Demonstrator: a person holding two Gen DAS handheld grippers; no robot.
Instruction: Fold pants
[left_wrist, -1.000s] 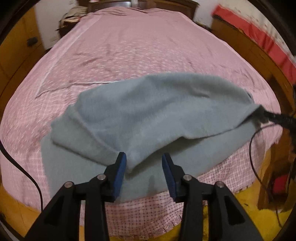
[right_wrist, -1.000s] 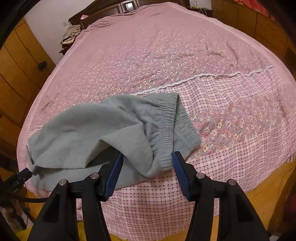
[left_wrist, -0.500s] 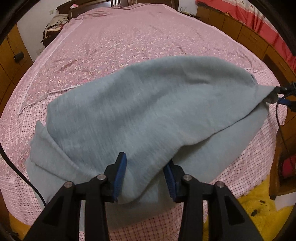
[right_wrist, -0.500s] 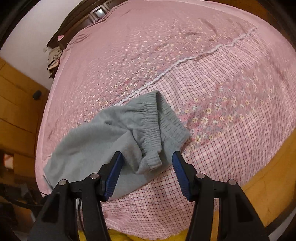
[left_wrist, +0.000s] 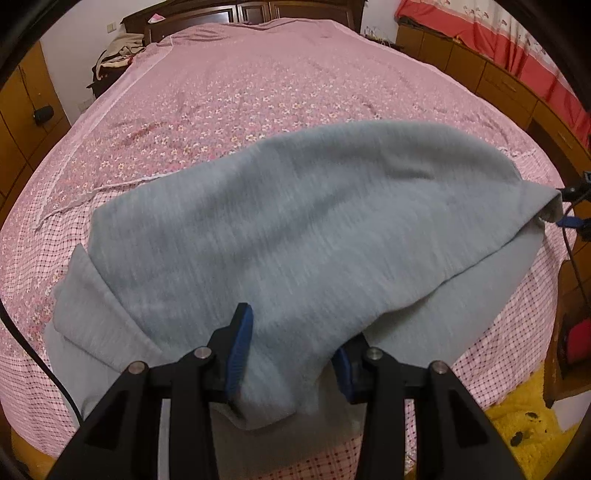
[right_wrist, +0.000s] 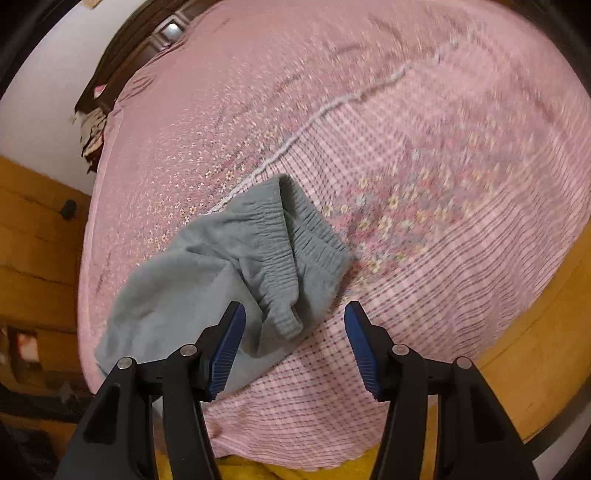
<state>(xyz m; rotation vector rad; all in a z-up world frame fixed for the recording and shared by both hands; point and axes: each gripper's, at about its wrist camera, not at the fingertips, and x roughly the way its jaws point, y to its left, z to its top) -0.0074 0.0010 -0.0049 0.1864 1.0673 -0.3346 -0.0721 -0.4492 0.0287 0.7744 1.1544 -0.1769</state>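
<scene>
Grey fleece pants (left_wrist: 295, 221) lie across the near end of a pink bed (left_wrist: 258, 74), with one layer doubled over the other. My left gripper (left_wrist: 286, 308) is pressed down over the near fold. The cloth bunches between its blue fingers and hides the tip of the right one, while the jaws stand well apart. In the right wrist view the elastic waistband end of the pants (right_wrist: 280, 236) lies on the checked part of the bed (right_wrist: 443, 184). My right gripper (right_wrist: 294, 303) hovers open over the waistband corner, with a gap to its right finger.
Wooden cabinets (left_wrist: 498, 77) and a red curtain (left_wrist: 535, 55) run along the bed's right side. A dark headboard (left_wrist: 240, 9) and a heap of clothes (left_wrist: 118, 51) are at the far end. A yellow mat (left_wrist: 517, 424) covers the floor. A wooden wardrobe (right_wrist: 37, 240) stands on the left.
My left gripper sank toward the pants, and the fold now fills the space between its fingers. My right gripper rolled and slid sideways, so the waistband corner lies free between its fingers.
</scene>
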